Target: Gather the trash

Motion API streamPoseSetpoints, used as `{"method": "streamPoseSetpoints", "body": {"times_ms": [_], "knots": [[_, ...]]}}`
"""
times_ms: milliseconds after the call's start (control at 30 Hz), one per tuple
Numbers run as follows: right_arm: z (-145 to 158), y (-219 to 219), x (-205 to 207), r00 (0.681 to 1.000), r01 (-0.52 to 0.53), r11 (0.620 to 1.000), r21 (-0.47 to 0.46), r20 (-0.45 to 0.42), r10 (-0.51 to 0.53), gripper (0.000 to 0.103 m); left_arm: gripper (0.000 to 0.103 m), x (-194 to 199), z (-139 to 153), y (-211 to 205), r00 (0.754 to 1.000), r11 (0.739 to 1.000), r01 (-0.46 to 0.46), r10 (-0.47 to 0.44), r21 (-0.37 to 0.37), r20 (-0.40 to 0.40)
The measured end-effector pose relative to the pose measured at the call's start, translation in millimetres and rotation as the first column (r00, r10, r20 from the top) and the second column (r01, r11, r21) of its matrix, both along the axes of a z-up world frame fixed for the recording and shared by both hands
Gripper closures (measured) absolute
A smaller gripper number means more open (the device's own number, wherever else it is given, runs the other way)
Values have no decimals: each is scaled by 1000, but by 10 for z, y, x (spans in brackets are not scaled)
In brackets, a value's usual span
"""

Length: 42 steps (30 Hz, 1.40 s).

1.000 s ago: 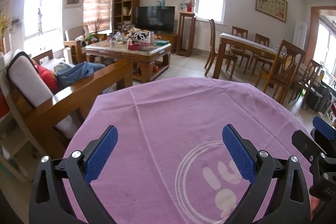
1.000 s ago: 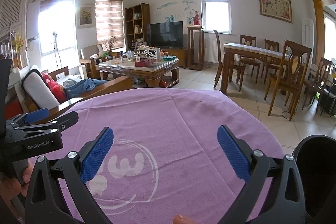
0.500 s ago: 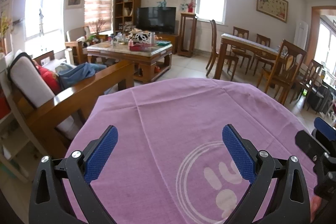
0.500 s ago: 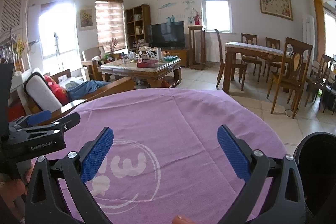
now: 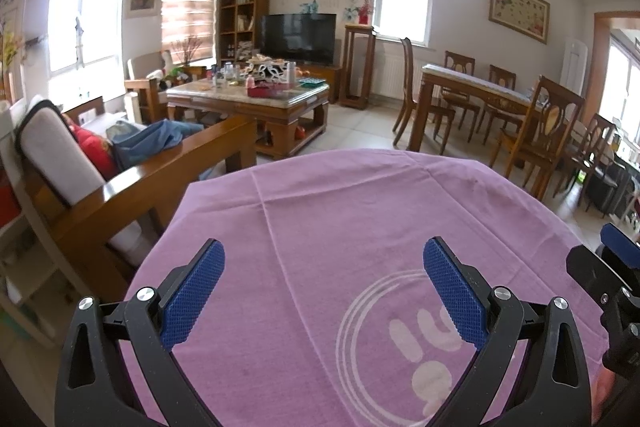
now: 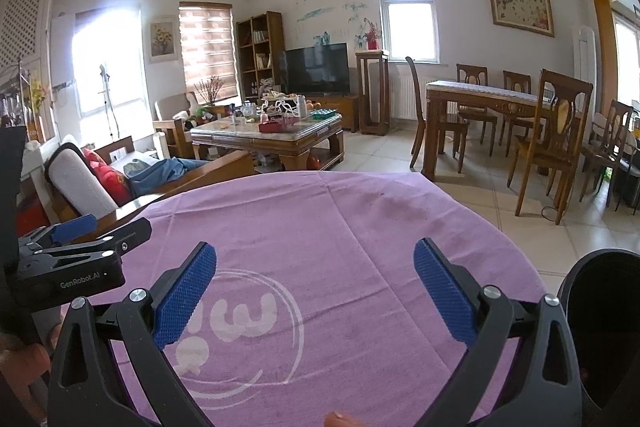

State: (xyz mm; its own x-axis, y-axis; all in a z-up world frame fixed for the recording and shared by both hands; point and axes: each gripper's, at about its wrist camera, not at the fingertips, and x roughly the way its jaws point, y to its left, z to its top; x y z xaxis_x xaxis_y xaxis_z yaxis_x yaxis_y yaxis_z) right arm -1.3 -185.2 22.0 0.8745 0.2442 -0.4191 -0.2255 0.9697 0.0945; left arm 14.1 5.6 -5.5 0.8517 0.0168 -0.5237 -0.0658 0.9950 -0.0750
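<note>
Purple cloth [image 5: 360, 227] covers the round table in the left wrist view, where the left claw [image 5: 324, 291] hangs over it with its blue pads spread wide and nothing between them; the cloth's far edge curves off towards a wooden sofa [image 5: 120, 187] just beside it on the left and open tiled floor [image 5: 360, 127] ahead, and no trash shows here. In the right wrist view the right claw [image 6: 316, 291] is likewise spread wide and holding nothing above the same cloth [image 6: 340, 227], with a dark bin [image 6: 600, 327] close at the right edge, the left claw [image 6: 80, 259] near on the left, and bare floor [image 6: 500, 219] beyond the rim before the dining chairs [image 6: 552, 147].
</note>
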Motion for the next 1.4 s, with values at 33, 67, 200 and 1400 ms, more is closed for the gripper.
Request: {"method": "streamPoseSetpoints", "body": {"times_ms": [33, 67, 200, 1400], "knots": [[-9, -16, -11, 1000, -1, 1000, -1, 1, 1, 5, 5, 2, 0, 1, 1000, 1000, 0, 0, 0, 0], [-5, -10, -5, 1000, -1, 1000, -1, 1, 1, 5, 5, 3, -1, 1, 1000, 1000, 1, -1, 0, -1], [-18, -29, -18, 1000, -1, 1000, -2, 2, 1, 5, 5, -20, -1, -8, 1000, 1000, -1, 1, -1, -3], [-35, -35, 0, 1000, 1, 1000, 3, 0, -1, 5, 5, -8, 36, 42, 1000, 1000, -5, 5, -8, -13]]}}
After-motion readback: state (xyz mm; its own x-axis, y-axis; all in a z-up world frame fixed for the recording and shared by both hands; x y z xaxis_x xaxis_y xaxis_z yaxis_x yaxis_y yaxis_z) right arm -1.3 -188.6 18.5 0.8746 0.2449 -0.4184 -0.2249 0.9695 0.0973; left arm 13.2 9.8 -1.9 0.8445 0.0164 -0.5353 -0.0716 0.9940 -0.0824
